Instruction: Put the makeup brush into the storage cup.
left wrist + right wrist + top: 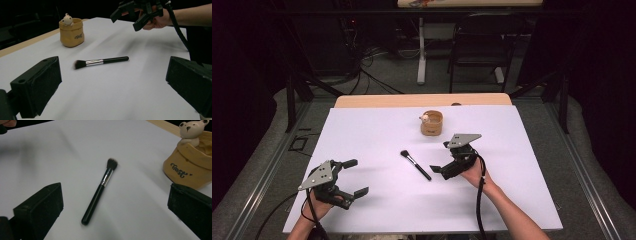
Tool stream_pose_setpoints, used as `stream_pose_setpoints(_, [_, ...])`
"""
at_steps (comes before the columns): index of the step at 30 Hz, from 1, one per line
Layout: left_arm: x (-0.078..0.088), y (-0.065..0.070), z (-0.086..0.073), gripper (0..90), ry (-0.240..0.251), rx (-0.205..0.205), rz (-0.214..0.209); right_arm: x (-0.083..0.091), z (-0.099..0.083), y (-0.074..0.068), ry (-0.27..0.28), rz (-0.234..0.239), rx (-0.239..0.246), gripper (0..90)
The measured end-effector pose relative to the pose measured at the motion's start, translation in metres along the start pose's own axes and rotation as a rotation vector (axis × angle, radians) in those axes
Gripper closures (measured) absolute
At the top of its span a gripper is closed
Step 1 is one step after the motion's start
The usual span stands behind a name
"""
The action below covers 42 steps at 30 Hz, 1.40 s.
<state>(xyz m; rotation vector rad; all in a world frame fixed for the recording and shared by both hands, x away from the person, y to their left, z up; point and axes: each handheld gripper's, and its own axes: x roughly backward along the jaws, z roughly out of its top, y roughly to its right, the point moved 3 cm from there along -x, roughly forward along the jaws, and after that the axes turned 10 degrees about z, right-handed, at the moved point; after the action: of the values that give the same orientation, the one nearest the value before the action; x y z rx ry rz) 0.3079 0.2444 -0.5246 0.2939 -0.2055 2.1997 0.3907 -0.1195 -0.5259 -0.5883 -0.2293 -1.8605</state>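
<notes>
A black-handled makeup brush (415, 164) lies flat on the white table cover (377, 135), near the middle, its dark bristles pointing toward the far left and its handle end just beside the right gripper (440, 157). That gripper hovers above the cover with its jaws spread wide, holding nothing; in the right gripper view the brush lies between them. The left gripper (355, 177) sits well apart at the near left, jaws likewise released. A tan pouch-shaped holder (431, 124) with a small bear figure (425, 118) stands beyond the brush
</notes>
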Motion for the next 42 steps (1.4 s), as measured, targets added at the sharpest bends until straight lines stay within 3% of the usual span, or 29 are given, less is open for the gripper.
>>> stream_pose_setpoints(12, [0.000, 0.001, 0.000, 0.2, 0.001, -0.008, -0.003, -0.015, 0.008, 0.003, -0.027, 0.001, -0.042, 0.0])
stream_pose_setpoints(18, [0.000, 0.001, 0.001, 0.2, -0.003, -0.013, 0.001, -0.021, 0.012, 0.006, -0.069, -0.003, -0.080, 0.0])
stream_pose_setpoints(29, [0.000, 0.001, 0.001, 0.2, -0.001, -0.014, -0.001, -0.037, 0.017, 0.006, -0.137, 0.031, -0.113, 0.0])
stream_pose_setpoints(35, [0.000, 0.001, 0.001, 0.2, 0.000, -0.011, -0.002, -0.048, 0.020, 0.006, -0.194, 0.042, -0.139, 0.0])
stream_pose_setpoints(39, [0.000, 0.002, 0.001, 0.2, -0.003, -0.011, -0.004, -0.056, 0.024, 0.006, -0.261, 0.031, -0.145, 0.0])
stream_pose_setpoints(42, [0.000, 0.002, 0.001, 0.2, 0.000, -0.014, -0.005, -0.059, 0.025, 0.007, -0.281, 0.024, -0.148, 0.0])
